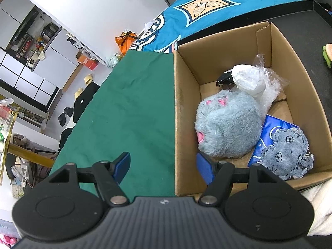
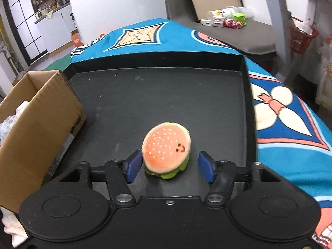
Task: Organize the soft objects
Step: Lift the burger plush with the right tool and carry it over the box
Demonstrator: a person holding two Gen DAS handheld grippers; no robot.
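Counting one plush burger (image 2: 166,149), two hand-held grippers

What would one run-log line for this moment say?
right gripper: open around burger plush on black tray | left gripper: open, straddling cardboard box wall | box: grey plush, denim toy

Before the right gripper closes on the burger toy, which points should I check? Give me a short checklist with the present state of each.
1. Burger plush lies between the fingers of the right gripper: ok.
2. Pads pressing on the toy: not ok; a gap shows at the right pad, while the left pad looks close or just touching.
3. Toy rests free on the black tray, nothing else beside it: ok.
4. Cardboard box is open at the top: ok.
5. Free room in the box: ok, bare floor shows near the grey plush and denim toy.
6. Left gripper is open and holds nothing, straddling the box wall: ok.
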